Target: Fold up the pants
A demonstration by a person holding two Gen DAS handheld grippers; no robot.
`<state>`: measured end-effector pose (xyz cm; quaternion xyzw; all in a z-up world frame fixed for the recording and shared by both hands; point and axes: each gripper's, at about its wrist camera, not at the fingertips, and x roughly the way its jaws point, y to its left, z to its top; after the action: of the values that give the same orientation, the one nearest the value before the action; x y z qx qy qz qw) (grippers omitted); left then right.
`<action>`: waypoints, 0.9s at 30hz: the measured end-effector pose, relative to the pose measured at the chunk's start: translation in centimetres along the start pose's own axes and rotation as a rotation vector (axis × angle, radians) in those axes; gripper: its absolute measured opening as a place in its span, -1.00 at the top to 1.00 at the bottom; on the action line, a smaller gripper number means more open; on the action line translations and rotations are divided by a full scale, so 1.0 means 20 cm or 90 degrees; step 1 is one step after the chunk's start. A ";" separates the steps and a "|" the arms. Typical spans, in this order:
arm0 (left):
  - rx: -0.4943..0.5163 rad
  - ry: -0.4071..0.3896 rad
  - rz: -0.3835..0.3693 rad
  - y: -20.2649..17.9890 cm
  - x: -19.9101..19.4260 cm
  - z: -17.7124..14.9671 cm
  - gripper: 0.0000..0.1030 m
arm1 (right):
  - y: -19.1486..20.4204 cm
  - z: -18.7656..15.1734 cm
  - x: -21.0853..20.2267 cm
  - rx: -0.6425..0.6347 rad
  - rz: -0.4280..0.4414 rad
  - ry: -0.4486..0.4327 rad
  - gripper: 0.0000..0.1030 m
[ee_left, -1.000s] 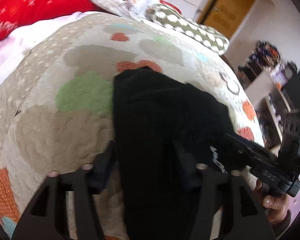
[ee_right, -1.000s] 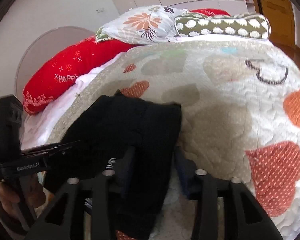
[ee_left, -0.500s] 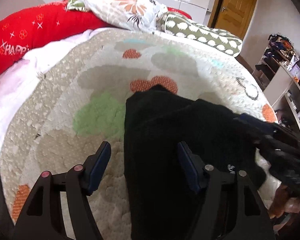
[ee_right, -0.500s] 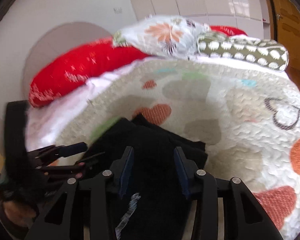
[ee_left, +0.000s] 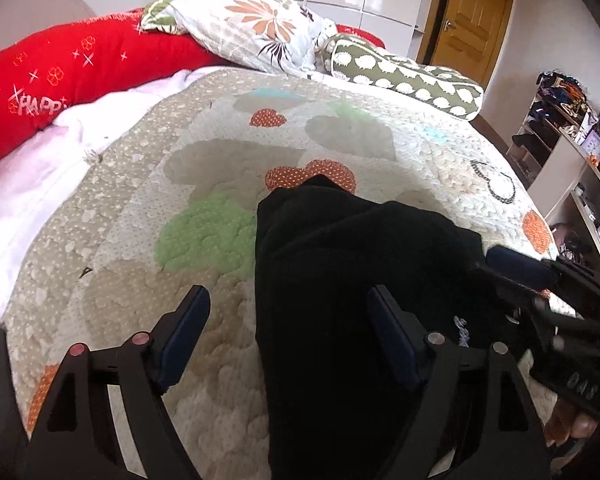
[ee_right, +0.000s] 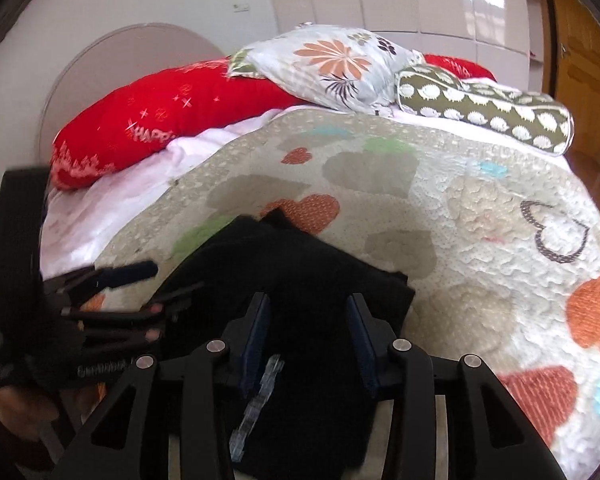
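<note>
The black pants [ee_left: 340, 280] lie on the quilt [ee_left: 220, 168] and serve as the landmark. Left of the pants, the quilt surface is flat and unobstructed. Beyond the pants, open quilt extends to a row of obstacles: the red pillow [ee_left: 80, 68], the floral pillow [ee_left: 256, 28] resting on it, and the green bolster [ee_left: 404, 76]. Right of the pants, open quilt runs to the bed's edge; past it, shelving [ee_left: 556, 132] limits lateral passage. On the pants' near right side, the right gripper [ee_left: 516, 276] occupies the access path.
</note>
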<state>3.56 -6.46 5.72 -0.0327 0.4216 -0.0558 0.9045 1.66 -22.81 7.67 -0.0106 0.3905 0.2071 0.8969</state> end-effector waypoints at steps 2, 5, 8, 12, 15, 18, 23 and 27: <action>0.004 -0.008 0.002 0.00 -0.04 -0.02 -0.59 | 0.02 -0.04 -0.04 -0.006 -0.002 0.002 0.17; 0.004 -0.011 0.007 -0.01 -0.09 -0.08 -0.59 | 0.05 -0.12 -0.07 -0.015 -0.005 0.012 0.17; 0.003 0.001 0.007 -0.02 -0.06 -0.15 -0.60 | 0.05 -0.23 -0.02 -0.011 -0.020 0.031 0.14; -0.021 -0.007 0.004 -0.03 -0.04 -0.19 -0.60 | 0.05 -0.26 0.00 -0.011 -0.041 0.017 0.06; -0.011 -0.017 0.016 -0.05 -0.10 -0.18 -0.60 | 0.05 -0.23 -0.07 0.007 -0.029 0.011 0.05; -0.005 -0.032 0.020 -0.06 -0.15 -0.19 -0.60 | 0.07 -0.21 -0.17 0.019 -0.041 -0.027 -0.17; 0.007 -0.059 0.031 -0.10 -0.26 -0.21 -0.60 | 0.09 -0.20 -0.25 0.040 -0.058 -0.051 -0.40; 0.001 -0.089 0.053 -0.09 -0.35 -0.23 -0.63 | 0.10 -0.22 -0.32 0.050 -0.067 -0.063 -0.45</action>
<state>-4.53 -7.44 8.33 -0.0181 0.3585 -0.0164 0.9332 -5.98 -24.14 9.41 0.0143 0.3526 0.1441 0.9245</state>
